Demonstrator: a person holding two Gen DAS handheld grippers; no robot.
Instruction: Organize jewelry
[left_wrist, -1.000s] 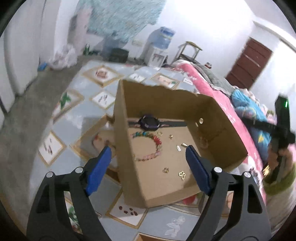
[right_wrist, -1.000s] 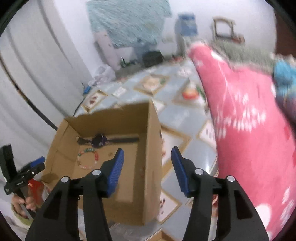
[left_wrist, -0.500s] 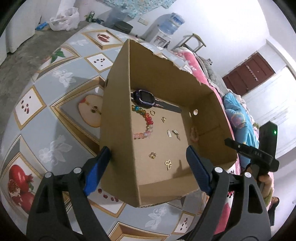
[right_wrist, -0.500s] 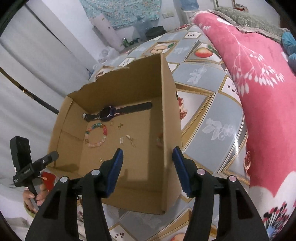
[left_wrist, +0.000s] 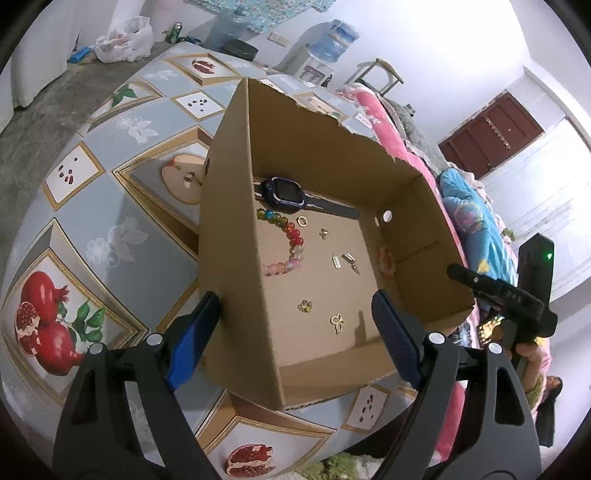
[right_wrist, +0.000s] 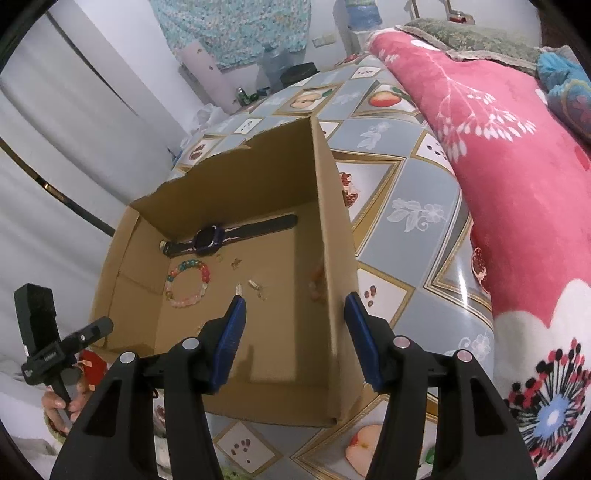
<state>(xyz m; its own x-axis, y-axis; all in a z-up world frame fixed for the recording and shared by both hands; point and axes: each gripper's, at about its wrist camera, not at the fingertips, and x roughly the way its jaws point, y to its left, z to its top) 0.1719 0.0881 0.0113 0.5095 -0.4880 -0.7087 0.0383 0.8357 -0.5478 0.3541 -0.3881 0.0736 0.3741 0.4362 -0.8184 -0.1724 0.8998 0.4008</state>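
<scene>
An open cardboard box (left_wrist: 236, 206) (right_wrist: 325, 206) sits on the table. On its floor lie a dark purple watch (left_wrist: 284, 192) (right_wrist: 210, 238), a coloured bead bracelet (left_wrist: 291, 243) (right_wrist: 188, 280), a gold ring (left_wrist: 302, 220), a flower charm (left_wrist: 305, 305), a butterfly charm (left_wrist: 337, 323) and small earrings (left_wrist: 345, 260). An orange bracelet (left_wrist: 386, 258) rests by the right wall. My left gripper (left_wrist: 294, 295) is open and straddles the box's near left corner. My right gripper (right_wrist: 295, 297) is open astride the right wall, one finger inside the box.
A fruit-patterned cloth (left_wrist: 110, 229) (right_wrist: 406, 206) covers the table. A pink blanket (right_wrist: 517, 184) lies close on the right. A water dispenser (left_wrist: 336, 37) and a plastic bag (left_wrist: 122, 37) stand beyond the table on the floor.
Both grippers have come down and nearer to the box, which now fills more of each view. Their fingers now flank the box walls. Nothing inside the box has moved.
</scene>
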